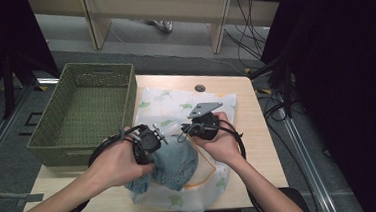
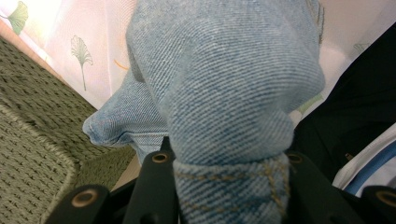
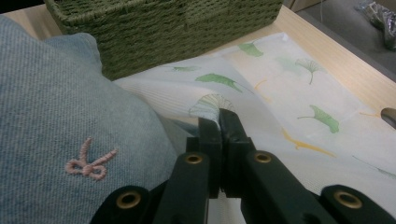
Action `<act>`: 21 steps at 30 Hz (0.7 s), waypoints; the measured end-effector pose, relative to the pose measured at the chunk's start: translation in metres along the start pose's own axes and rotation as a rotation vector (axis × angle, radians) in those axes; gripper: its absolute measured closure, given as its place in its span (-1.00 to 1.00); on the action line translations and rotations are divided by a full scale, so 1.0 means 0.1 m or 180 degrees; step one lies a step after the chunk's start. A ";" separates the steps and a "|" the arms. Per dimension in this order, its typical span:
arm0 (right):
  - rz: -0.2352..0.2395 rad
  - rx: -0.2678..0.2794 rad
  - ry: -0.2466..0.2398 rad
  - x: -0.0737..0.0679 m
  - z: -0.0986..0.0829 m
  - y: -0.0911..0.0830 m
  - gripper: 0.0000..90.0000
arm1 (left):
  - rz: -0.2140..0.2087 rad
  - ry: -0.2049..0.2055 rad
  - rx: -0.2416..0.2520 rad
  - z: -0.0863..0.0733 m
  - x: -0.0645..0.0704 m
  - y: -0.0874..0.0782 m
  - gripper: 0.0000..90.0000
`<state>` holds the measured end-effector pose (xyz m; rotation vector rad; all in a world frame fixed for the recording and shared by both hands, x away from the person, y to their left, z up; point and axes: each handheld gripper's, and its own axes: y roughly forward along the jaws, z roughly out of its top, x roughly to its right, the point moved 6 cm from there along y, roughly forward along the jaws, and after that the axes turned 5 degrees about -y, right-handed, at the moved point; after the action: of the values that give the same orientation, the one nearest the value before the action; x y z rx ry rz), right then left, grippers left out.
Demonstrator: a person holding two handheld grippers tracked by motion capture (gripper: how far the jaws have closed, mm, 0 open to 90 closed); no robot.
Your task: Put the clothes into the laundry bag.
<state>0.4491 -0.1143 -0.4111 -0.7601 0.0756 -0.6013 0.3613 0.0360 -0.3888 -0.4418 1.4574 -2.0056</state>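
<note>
The denim piece (image 1: 172,164) lies bunched at the near middle of the table (image 1: 259,146), on top of a white cloth printed with green and yellow leaves (image 1: 176,107); from above it is a rounded blue heap between the two hands. The left gripper view adds what the high view cannot: a stitched hem of the denim (image 2: 224,116) sits squeezed between the two black jaws of the left gripper (image 2: 226,186), the rest bulging up toward twelve o'clock. The right gripper view brings out a small pink embroidered bow (image 3: 90,161) on the denim at nine o'clock; the right gripper (image 3: 219,121) has its jaws pressed together, tips over the leaf cloth, and whether any fabric is nipped between them I cannot tell.

From above, both grippers' jaws are hidden under the hands and the gripper bodies; the left hand (image 1: 117,163) covers the heap's seven o'clock edge.

A green woven basket (image 1: 81,76) stands at ten o'clock, just beside the cloth; a small round dark thing (image 1: 200,88) lies on the table at twelve o'clock, too small to tell what it is; cables (image 1: 276,110) run over the floor at three o'clock.
</note>
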 end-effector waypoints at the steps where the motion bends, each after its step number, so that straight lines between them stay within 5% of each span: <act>1: -0.0011 0.0008 0.0000 0.00 0.00 0.00 1.00 | -0.0009 -0.0003 0.0008 0.00 0.00 0.01 0.55; 21: -0.0017 0.0082 0.0017 0.02 0.02 0.02 1.00 | -0.0090 0.0067 0.0149 0.09 0.11 0.10 0.54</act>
<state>0.4519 -0.1129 -0.4110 -0.7341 0.0706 -0.6083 0.3610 0.0204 -0.3959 -0.4248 1.4210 -2.0680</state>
